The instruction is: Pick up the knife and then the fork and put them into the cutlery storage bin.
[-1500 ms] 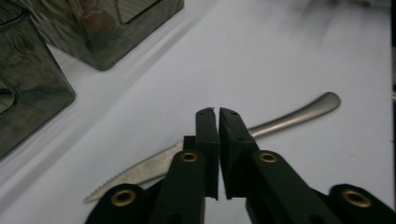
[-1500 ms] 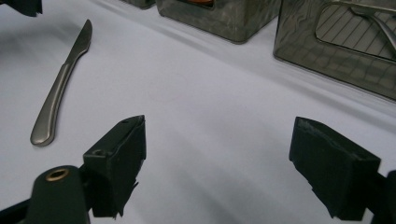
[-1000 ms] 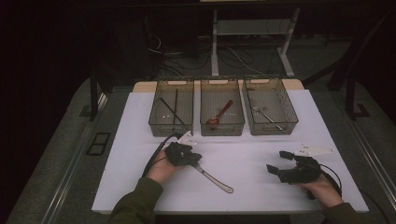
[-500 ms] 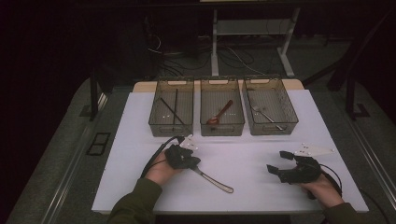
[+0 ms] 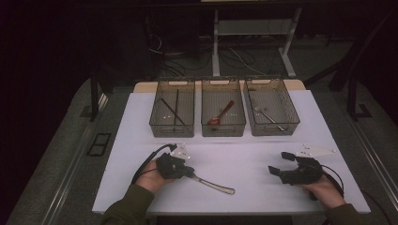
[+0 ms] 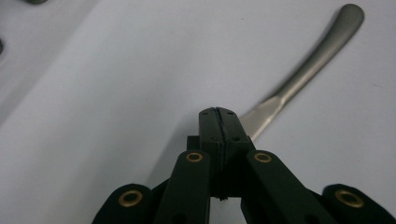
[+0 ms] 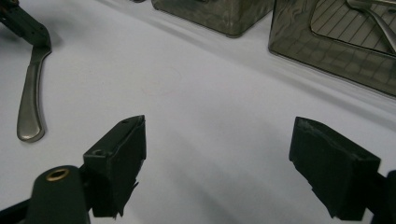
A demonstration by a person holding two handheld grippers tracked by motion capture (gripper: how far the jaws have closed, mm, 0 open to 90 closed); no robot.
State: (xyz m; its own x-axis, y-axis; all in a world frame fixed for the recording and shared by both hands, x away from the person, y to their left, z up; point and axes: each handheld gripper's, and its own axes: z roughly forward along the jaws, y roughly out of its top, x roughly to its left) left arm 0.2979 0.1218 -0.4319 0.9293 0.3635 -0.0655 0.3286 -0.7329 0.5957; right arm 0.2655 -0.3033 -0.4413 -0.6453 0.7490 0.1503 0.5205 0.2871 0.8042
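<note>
In the high view we see our left gripper at the lower left of centre, low over the white table. Its jaws are closed tight on one end of a metal utensil, whose handle runs out to the lower right and ends near the middle of the table's front part. In the left gripper view the two black jaws meet at the centre of the frame with no gap between them, and the utensil's handle stretches away from them to the upper right corner; the end that is gripped is hidden behind the jaws, so we cannot tell what kind of utensil it is.

Across the upper middle of the high view stand three clear bins side by side. The left bin holds dark sticks, the middle bin a reddish spoon, and the right bin a metal utensil of its own.

At the lower right of the high view our right gripper sits near the table's front edge, well apart from the left one. In the right gripper view its jaws stand wide apart with only bare table between them, holding nothing; the held utensil's handle lies at the left edge of that frame.
</note>
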